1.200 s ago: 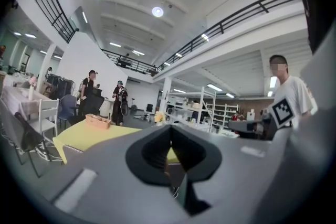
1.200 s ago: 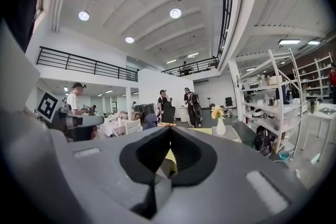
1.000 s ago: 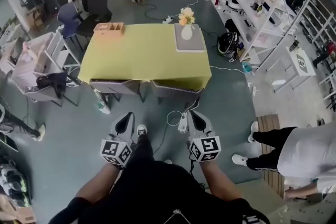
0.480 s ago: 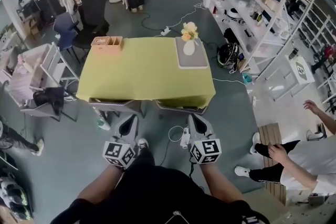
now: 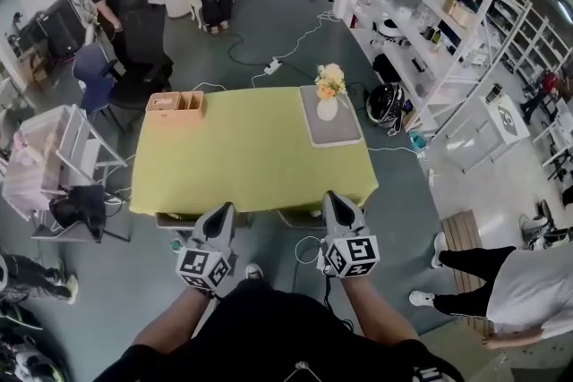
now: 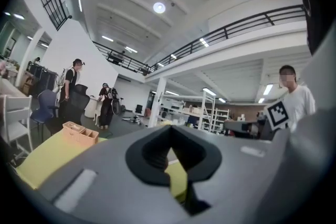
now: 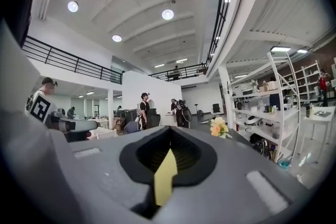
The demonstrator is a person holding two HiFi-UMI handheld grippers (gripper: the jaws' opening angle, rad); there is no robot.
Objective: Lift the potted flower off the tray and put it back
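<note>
progress: not started yet | potted flower (image 5: 329,94) is sitting on the tray (image 5: 335,130) at the table's (image 5: 242,152) far-right corner | left gripper (image 5: 223,210) and right gripper (image 5: 334,199) are both hovering clamped shut and empty at the near edge

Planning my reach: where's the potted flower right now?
In the head view, the potted flower stands on the grey tray at the far right corner of the yellow table, ahead of the right gripper.

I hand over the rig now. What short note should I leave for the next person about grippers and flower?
Left gripper: jaws together, empty. Right gripper: same. Both hover at the near edge of the yellow table, apart from the grey tray. Potted flower stands upright on that tray, far right of the table. Lifting seems not begun. Left to do: reach, grip, lift, set back.
</note>
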